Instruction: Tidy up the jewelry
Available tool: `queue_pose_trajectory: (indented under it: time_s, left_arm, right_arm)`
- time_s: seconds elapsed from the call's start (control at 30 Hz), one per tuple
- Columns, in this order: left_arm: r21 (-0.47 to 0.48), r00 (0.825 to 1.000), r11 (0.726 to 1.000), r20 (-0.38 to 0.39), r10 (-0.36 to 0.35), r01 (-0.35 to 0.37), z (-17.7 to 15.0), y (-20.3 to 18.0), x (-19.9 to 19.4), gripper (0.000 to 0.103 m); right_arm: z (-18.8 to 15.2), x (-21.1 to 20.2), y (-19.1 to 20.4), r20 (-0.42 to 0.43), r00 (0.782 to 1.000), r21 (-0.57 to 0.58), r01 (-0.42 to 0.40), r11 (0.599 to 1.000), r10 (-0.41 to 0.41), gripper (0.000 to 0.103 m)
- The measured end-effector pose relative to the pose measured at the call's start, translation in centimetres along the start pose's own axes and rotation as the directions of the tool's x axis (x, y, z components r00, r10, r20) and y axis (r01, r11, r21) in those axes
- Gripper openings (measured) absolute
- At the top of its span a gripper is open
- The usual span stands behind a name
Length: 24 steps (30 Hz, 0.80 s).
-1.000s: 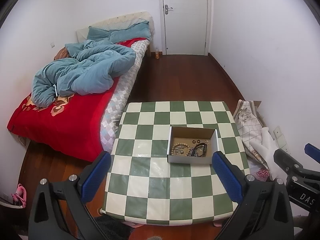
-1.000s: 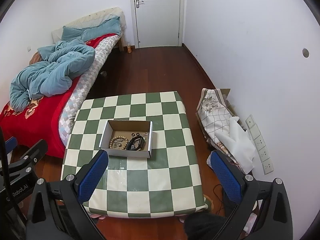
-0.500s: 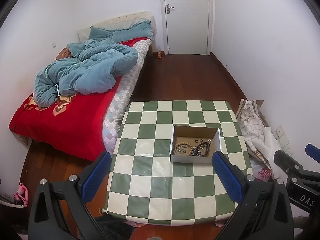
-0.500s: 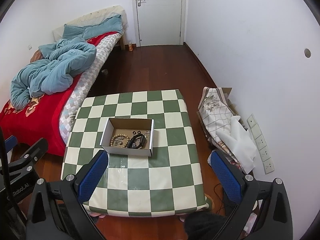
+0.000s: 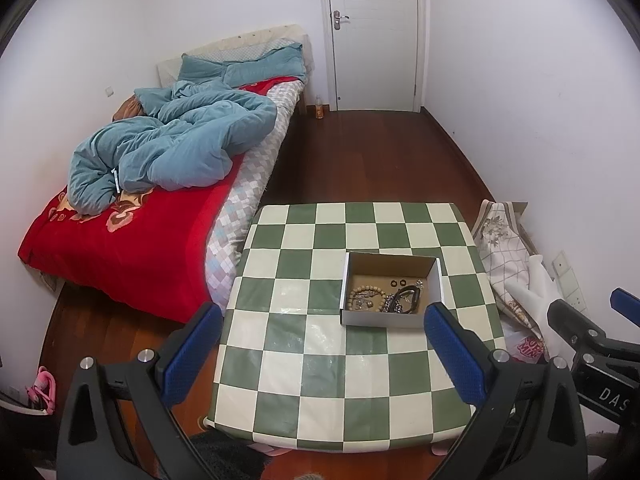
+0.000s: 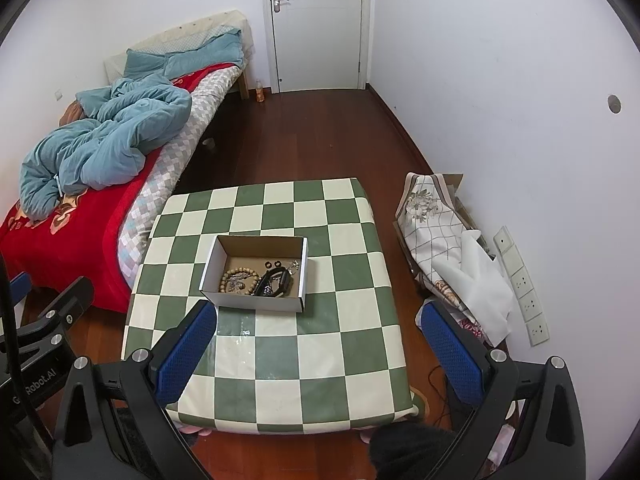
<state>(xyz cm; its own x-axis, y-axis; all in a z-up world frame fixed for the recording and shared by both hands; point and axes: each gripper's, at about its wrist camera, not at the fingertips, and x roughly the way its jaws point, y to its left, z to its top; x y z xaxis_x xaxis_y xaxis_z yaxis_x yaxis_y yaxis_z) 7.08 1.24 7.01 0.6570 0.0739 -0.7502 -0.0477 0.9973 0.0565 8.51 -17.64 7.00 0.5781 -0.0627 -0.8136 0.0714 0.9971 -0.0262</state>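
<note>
A small open cardboard box (image 5: 390,318) (image 6: 256,301) sits on a green-and-white checked table (image 5: 320,364) (image 6: 320,344). Inside lie a wooden bead bracelet (image 5: 363,295) (image 6: 237,276), a black band (image 5: 407,298) (image 6: 276,282), two small black rings (image 5: 398,282) and a silvery chain. My left gripper (image 5: 320,344) is open and empty, held high above the table's near half. My right gripper (image 6: 316,344) is open and empty too, high above the table, with the box ahead and to the left.
A bed (image 5: 132,240) with a red cover and a blue quilt (image 5: 168,152) stands left of the table. Folded cloths (image 6: 436,232) lie on the floor at the right by the wall. A white door (image 6: 316,24) is at the far end.
Both grippers have drifted slightly, so the table and box sit a little further right in the left view and higher in the right view. Both stay open and empty.
</note>
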Motion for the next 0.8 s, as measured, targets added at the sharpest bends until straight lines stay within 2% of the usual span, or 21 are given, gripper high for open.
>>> queue_pose_trajectory:
  time_s: [0.8]
  left_arm:
    - [-0.007,1.0,1.0,0.007,0.015,-0.015,0.07,0.73,0.09,0.103]
  right_arm:
    - [0.51,0.26,0.15,0.003,1.0,0.003,0.005,1.0,-0.005,0.103]
